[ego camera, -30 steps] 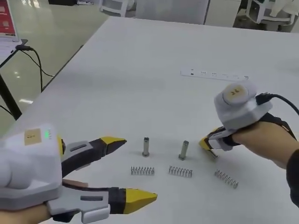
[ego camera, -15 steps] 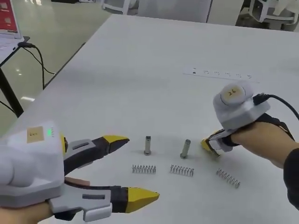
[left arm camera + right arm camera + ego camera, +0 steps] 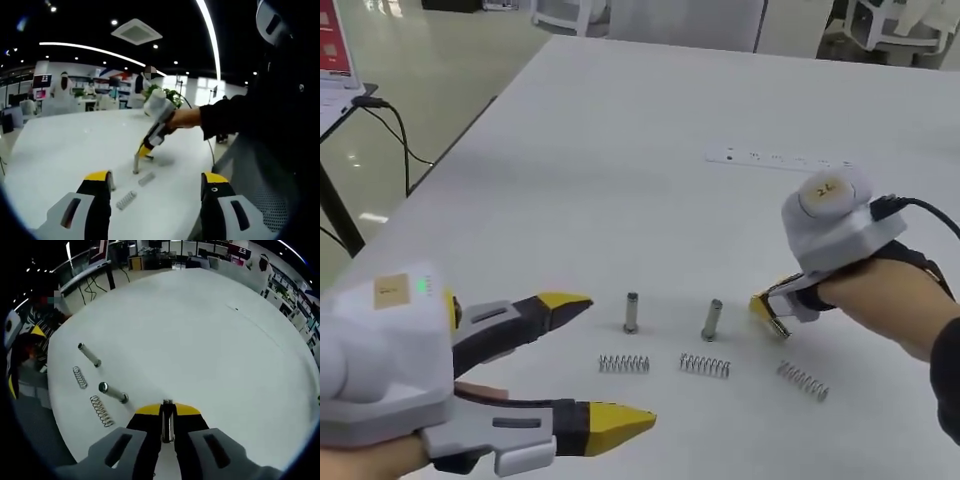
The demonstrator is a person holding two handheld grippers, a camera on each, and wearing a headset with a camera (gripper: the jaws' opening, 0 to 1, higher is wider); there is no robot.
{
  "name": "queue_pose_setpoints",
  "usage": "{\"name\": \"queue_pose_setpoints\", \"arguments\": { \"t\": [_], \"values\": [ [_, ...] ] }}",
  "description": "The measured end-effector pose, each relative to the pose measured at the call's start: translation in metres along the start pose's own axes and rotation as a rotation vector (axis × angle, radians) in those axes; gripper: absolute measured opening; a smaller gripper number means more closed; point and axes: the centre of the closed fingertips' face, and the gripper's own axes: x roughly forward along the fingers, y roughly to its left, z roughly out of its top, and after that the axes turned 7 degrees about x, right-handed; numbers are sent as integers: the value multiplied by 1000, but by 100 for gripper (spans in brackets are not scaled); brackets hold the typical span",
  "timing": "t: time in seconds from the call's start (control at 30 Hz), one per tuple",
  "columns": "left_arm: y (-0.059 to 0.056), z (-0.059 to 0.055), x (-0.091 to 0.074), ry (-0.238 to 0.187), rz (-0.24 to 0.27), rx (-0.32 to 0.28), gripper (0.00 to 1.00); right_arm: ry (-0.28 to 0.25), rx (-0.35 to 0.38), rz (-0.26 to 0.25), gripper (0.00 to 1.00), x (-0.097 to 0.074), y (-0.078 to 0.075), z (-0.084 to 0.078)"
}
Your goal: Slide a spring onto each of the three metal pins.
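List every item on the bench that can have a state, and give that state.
Left gripper: open, empty.
Right gripper: shut on the held pin.
Held pin: clamped, no spring on it.
Left pin: upright, bare.
Middle pin: upright, bare.
Left spring: lying flat, loose.
Middle spring: lying flat, loose.
Right spring: lying flat, loose.

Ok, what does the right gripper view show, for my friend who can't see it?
The right tool is shut on a metal pin, with a white table spread out behind it. On the left of the picture two more pins stand on the table, each with a spring lying beside it.
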Motion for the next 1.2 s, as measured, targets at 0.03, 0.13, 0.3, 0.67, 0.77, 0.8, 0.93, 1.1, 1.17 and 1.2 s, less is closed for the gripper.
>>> {"name": "queue_pose_setpoints", "arguments": {
  "t": [0.03, 0.13, 0.3, 0.67, 0.77, 0.8, 0.93, 1.1, 1.17, 1.2],
  "values": [
    [0, 0, 0, 1, -2, 2, 69, -6, 1, 1, 5, -2, -1, 1],
    [-2, 0, 1, 4, -6, 5, 69, -18, 1, 2, 5, -10, 1, 1],
    [-4, 0, 1, 8, -12, 12, 69, -39, -5, -2, 5, -23, 5, -1],
    [-7, -1, 1, 16, -23, 21, 69, -59, 6, -13, 5, -33, 4, -9],
    [-8, -1, 2, 17, -26, 22, 69, -61, 7, -15, 5, -35, 4, -11],
    [-8, -1, 2, 18, -28, 21, 69, -62, 10, -15, 5, -36, 4, -11],
    [-9, -2, 2, 24, -35, 23, 69, -66, 24, -13, 5, -37, 4, -14],
    [-10, -3, 2, 28, -40, 24, 69, -76, 42, -11, 5, -39, 4, -16],
    [-11, -4, 3, 31, -43, 25, 69, -82, 51, -5, 5, -39, 3, -16],
    [-11, -4, 3, 34, -45, 26, 69, -83, 52, -4, 5, -39, 3, -15]
  ]
}}
